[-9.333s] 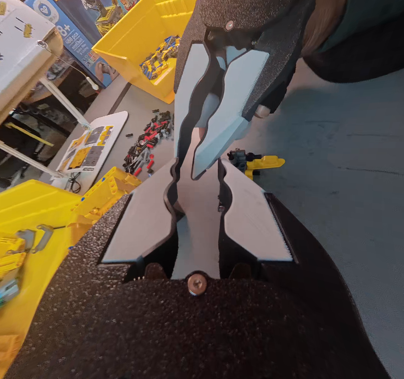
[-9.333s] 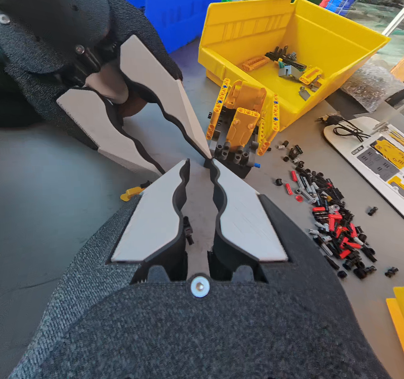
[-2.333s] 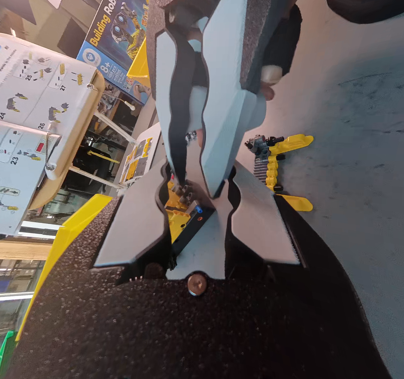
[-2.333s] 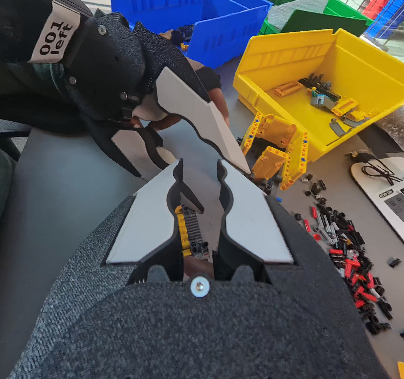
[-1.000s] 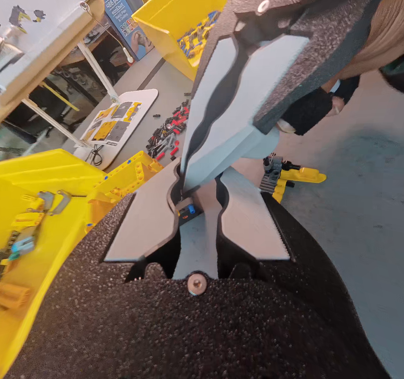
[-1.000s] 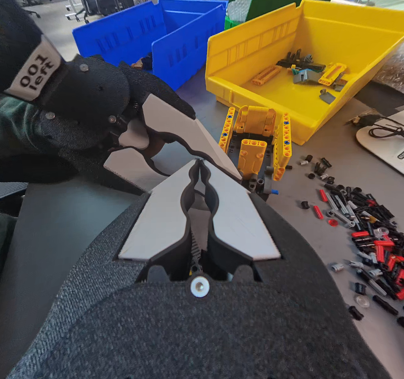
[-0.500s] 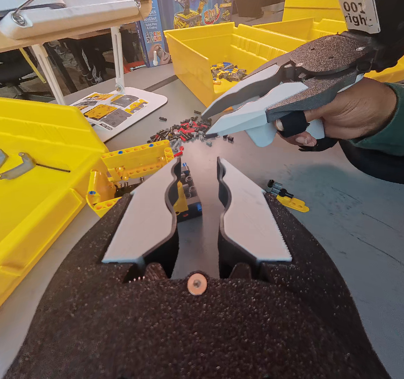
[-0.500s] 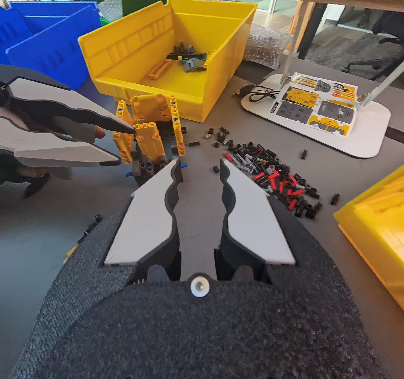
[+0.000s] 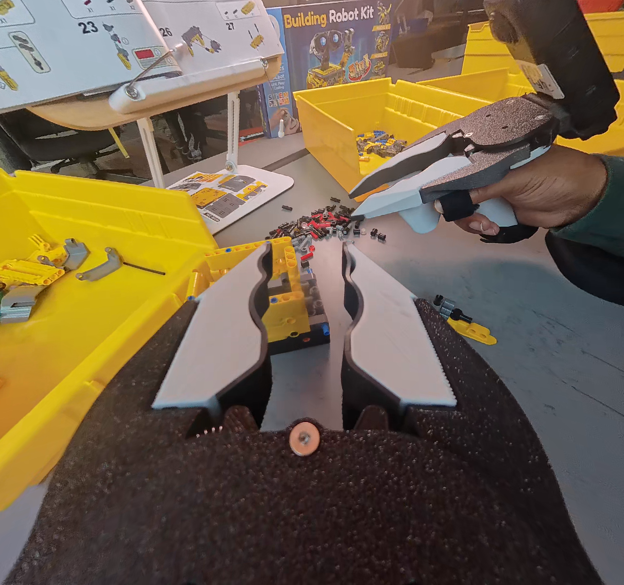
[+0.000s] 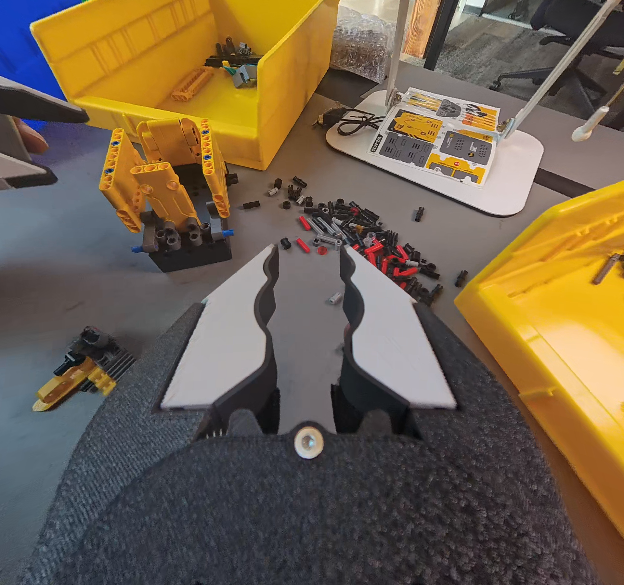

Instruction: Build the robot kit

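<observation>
The left gripper (image 9: 305, 251) stands wide apart at the fingers and grips nothing; it hangs low over the grey table (image 9: 506, 298). The yellow-and-black brick assembly (image 9: 290, 305) sits between and just behind its left finger, partly hidden by that finger, and whether they touch cannot be told. To the left of the assembly and close against it is a yellow parts bin (image 9: 101, 298) holding grey brackets and yellow beams.

The right gripper (image 10: 309, 251) is likewise spread wide and empty, with bare table between its fingers apart from one small grey pin (image 10: 335, 297). Its tips reach the near edge of a scatter of black, red and grey connector pins (image 10: 364, 231), which runs under its right finger. In the left wrist view the right gripper (image 9: 353, 202) shows from the side, held in a person's hand (image 9: 540, 194), its tips low over the same pins.

Left of the right gripper lies a small yellow-and-grey sub-assembly (image 10: 84, 362), apart from the main assembly (image 10: 169, 197). Behind the pins stands a white stand base bearing a sticker sheet (image 10: 435, 140), with a black cable (image 10: 351, 119) beside it. Another yellow bin (image 10: 557, 332) crowds the right side. An open instruction booklet (image 9: 135, 11) rests on the stand, a kit box (image 9: 334, 48) behind.
</observation>
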{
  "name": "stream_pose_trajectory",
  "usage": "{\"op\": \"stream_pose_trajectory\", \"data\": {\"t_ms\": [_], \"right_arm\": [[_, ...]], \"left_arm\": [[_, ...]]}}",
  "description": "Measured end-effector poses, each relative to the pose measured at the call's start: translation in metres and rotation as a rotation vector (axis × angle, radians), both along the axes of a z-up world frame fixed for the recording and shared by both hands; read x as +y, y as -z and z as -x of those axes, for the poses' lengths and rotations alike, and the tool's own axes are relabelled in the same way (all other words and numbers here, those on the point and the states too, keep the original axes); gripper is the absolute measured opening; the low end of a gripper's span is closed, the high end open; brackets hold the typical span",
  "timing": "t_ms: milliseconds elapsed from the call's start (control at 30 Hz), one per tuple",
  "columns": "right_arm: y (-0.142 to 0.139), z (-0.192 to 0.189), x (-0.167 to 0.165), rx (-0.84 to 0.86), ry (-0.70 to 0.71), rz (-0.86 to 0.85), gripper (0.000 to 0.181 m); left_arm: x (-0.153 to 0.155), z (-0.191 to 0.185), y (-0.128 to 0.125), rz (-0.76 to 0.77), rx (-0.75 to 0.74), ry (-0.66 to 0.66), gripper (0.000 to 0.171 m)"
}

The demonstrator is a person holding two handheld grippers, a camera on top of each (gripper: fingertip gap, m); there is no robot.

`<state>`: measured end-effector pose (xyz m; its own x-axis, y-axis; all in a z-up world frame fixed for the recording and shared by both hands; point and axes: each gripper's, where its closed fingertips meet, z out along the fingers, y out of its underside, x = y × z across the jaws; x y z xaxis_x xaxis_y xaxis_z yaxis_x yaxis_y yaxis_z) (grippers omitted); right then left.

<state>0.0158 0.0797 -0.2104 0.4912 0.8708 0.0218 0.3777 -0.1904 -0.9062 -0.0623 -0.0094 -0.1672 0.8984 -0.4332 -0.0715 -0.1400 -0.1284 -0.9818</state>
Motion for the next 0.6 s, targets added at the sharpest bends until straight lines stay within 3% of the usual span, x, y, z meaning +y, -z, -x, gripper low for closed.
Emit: {"op": "stream_pose_trajectory", "data": {"t_ms": [300,600], "right_arm": [[0.024,-0.021,0.026,-0.130,0.011,-0.044,0.003],[0.045,-0.055,0.050,-0.301,-0.045,-0.017,0.012]], "left_arm": [[0.000,0.014,-0.002,0.011,-0.027,-0.027,0.041],[0.002,0.024,0.001,0.039,-0.054,-0.045,0.040]]}}
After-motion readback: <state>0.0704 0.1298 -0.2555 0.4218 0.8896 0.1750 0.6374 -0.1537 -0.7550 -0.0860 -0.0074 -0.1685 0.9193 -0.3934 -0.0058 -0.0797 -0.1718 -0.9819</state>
